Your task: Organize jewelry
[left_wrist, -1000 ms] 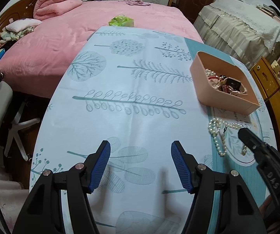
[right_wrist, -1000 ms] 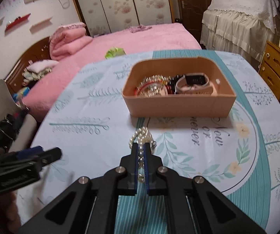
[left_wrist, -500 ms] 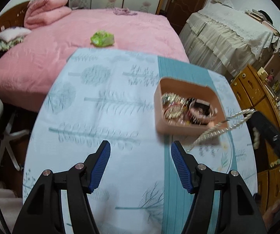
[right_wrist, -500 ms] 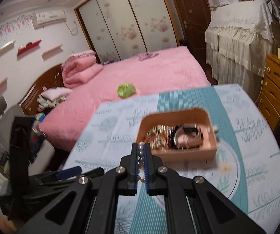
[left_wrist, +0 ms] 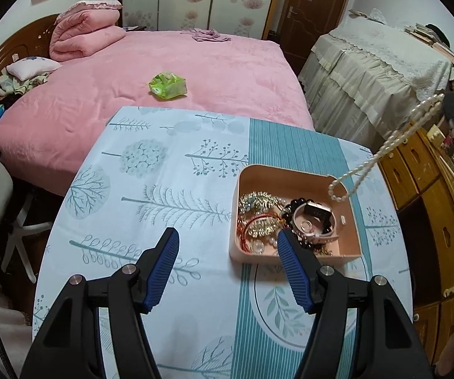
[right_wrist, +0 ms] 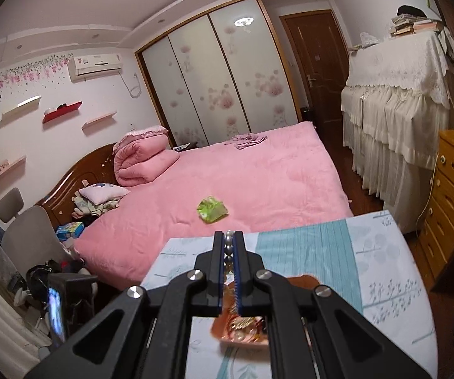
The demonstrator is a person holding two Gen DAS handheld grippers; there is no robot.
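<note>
Honestly can't make out any readable text in either view. No labels, brands or numbers are legible on anything here.

Dim warm indoor light; ceiling lamp (right_wrist: 244, 21) glare; fisheye edges dark, warped.

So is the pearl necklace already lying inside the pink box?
No, the pearl necklace hangs in the air from the right gripper, its lower loop dangling above the far right corner of the pink box.
</note>
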